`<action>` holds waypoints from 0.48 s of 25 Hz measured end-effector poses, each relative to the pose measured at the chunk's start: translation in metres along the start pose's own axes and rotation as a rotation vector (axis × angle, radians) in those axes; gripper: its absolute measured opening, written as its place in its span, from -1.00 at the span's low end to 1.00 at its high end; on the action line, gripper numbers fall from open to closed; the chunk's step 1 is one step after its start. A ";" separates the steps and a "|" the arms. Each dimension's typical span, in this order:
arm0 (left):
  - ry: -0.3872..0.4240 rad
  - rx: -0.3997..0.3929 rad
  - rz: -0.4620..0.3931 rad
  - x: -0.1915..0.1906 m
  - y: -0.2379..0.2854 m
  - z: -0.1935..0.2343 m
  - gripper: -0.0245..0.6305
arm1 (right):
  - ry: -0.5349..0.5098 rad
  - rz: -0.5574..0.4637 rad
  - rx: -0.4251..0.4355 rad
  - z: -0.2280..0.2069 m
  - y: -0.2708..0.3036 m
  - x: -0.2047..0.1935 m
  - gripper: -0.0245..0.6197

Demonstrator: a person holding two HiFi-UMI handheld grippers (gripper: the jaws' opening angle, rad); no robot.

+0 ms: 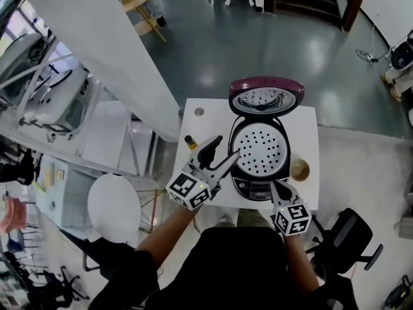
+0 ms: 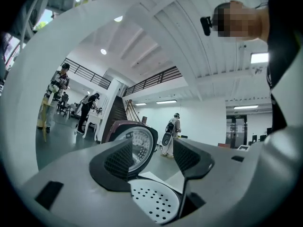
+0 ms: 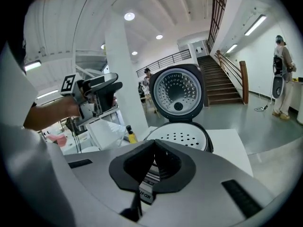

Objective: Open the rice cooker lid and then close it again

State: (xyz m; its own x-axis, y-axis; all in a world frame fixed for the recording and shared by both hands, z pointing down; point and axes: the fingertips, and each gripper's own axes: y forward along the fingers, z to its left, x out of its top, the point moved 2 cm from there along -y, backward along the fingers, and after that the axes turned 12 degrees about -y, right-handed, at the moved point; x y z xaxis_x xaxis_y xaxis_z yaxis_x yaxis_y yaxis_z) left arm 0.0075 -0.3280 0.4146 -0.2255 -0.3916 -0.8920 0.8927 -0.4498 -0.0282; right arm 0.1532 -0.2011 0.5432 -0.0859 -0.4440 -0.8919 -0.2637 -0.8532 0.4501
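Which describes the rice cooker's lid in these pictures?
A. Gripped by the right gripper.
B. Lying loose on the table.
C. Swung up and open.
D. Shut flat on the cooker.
C: the lid stands raised behind the cooker body, leaving the white perforated tray inside exposed.

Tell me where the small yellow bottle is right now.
In the head view the yellow bottle stands near the left edge of the white table, left of the open rice cooker and close beside the left gripper.
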 end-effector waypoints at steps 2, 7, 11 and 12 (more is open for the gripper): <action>0.017 0.002 -0.007 0.012 0.015 0.007 -0.18 | 0.009 -0.017 -0.007 -0.011 0.002 0.009 -0.92; 0.041 0.006 -0.024 0.037 0.052 0.025 -0.18 | 0.020 -0.041 -0.028 -0.043 0.008 0.021 -0.92; 0.072 0.005 -0.028 0.056 0.074 0.035 -0.18 | 0.022 -0.037 -0.015 -0.056 0.017 0.025 -0.92; 0.073 0.006 -0.031 0.060 0.078 0.038 -0.18 | 0.018 -0.035 -0.010 -0.058 0.019 0.026 -0.92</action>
State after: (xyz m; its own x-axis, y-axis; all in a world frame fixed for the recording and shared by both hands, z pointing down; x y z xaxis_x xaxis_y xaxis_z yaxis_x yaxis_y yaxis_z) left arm 0.0491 -0.4173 0.3757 -0.2241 -0.3179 -0.9213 0.8831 -0.4661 -0.0540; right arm 0.2012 -0.2449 0.5313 -0.0599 -0.4189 -0.9061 -0.2569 -0.8707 0.4195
